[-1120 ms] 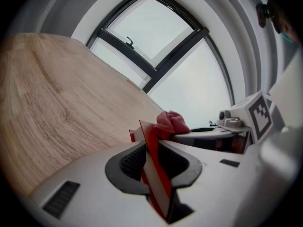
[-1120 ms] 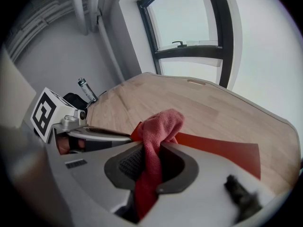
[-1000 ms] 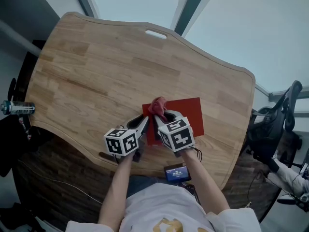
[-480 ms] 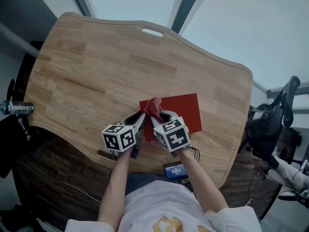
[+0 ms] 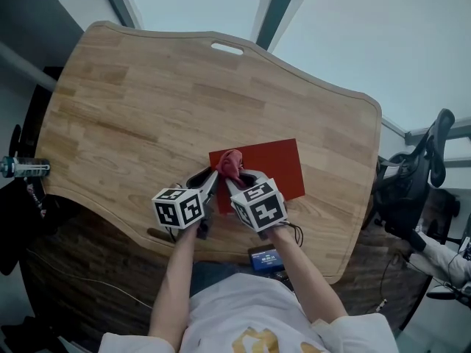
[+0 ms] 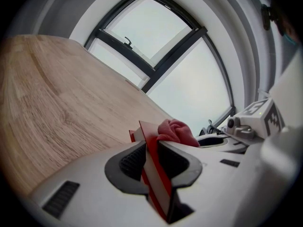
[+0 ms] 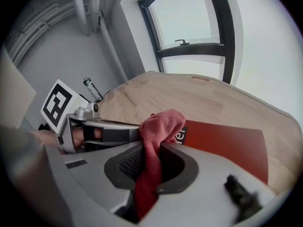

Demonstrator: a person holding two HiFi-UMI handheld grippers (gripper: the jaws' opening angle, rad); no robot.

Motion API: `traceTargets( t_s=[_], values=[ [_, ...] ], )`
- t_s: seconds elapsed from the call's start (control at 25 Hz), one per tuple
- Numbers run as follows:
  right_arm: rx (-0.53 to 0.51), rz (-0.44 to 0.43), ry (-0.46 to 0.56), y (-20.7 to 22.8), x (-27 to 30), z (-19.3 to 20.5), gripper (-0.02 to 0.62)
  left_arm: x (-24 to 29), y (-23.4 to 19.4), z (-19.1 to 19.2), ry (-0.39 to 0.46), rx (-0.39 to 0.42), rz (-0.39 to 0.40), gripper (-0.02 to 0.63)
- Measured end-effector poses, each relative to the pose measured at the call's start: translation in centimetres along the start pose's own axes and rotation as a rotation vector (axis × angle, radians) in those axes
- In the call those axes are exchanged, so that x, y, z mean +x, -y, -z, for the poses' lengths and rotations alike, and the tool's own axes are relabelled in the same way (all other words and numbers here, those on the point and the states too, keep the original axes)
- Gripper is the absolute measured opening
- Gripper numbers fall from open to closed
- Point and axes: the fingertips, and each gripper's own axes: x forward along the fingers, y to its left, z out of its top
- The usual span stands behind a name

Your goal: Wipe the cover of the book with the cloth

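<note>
Table point(image 5: 147, 94) of pale wood, red book point(image 5: 272, 164) near edge, dark-framed window point(image 6: 142, 37)

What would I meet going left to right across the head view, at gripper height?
Water bottle → left gripper → right gripper → office chair. The cloth and book overlap the grippers, so they are left out.

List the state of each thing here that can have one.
book: closed, on the table, left edge clamped
cloth: bunched up, at the book's left end
left gripper: shut on the book
right gripper: shut on the cloth
</note>
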Motion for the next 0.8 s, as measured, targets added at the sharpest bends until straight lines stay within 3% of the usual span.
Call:
traceTargets(
  t_s=[0.8],
  values=[
    [0.029,-0.015,0.016,-1.1,-0.9,1.6,0.074,-0.1,0.3,0.5,-0.006,0.039,-0.014,0.092]
  ],
)
